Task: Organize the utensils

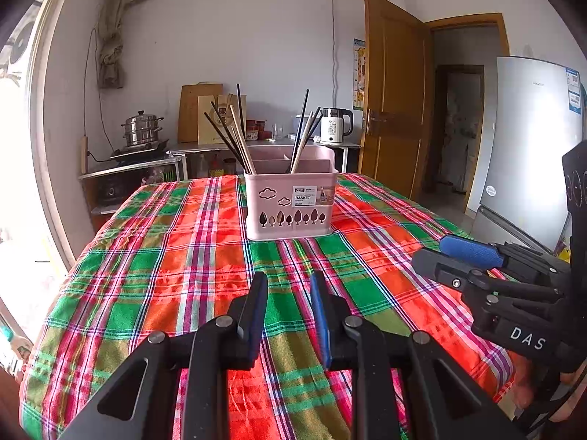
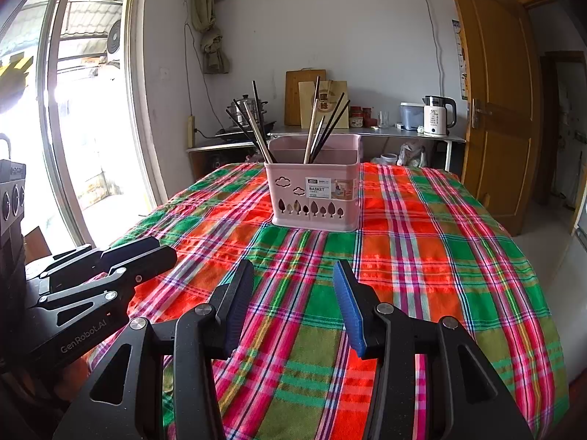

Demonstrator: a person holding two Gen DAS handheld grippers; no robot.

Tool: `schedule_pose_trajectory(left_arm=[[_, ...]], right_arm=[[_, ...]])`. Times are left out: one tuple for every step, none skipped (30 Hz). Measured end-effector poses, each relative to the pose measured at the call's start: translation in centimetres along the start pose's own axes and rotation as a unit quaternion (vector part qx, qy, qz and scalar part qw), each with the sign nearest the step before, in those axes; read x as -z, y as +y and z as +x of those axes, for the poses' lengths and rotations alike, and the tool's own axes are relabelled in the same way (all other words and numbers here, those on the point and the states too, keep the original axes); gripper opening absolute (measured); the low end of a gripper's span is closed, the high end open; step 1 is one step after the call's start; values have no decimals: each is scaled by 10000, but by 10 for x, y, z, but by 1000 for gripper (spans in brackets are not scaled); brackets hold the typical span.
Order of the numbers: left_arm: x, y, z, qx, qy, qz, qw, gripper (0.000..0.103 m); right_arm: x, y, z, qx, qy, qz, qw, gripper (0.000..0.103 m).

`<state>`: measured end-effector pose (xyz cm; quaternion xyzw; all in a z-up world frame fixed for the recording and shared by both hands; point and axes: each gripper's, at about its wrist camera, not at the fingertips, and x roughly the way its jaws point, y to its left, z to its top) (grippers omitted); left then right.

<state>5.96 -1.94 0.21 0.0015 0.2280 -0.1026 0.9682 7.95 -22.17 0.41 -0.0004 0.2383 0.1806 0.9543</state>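
In the left wrist view, the left tongs [image 1: 290, 282] hover released and empty over the plaid-clothed counter [image 1: 165, 256]. Ahead stands the pink plastic compartmented basket [image 1: 290, 201], holding thin dark and pale wooden chopsticks [image 1: 234, 135] in two bunches. They stand near upright, long axes fanning outward, tips down. They look light, stiff and smooth, so likely slippery; the free upper shafts seem the best hold.

In the right wrist view, the right tongs [image 2: 293, 293] are likewise spread apart, holding nothing, well short of the basket.

Glossy pink plastic basket [image 1: 290, 201] on woven plaid cloth [image 1: 183, 275]; matt black claws.
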Motion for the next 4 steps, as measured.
schedule_pose_trajectory(left_arm=[[0,1,-1,37,-24,-20,10000,24],[0,1,-1,26,-38,-20,10000,24],[0,1,-2,2,-43,11,10000,24],[0,0,-2,-7,-49,29,10000,24]], right_arm=[[0,0,0,0,-7,3,10000,46],[-1,0,-1,1,-17,4,10000,46],[-1,0,-1,5,-25,1,10000,46],[-1,-1,-1,10,-29,-2,10000,46]])
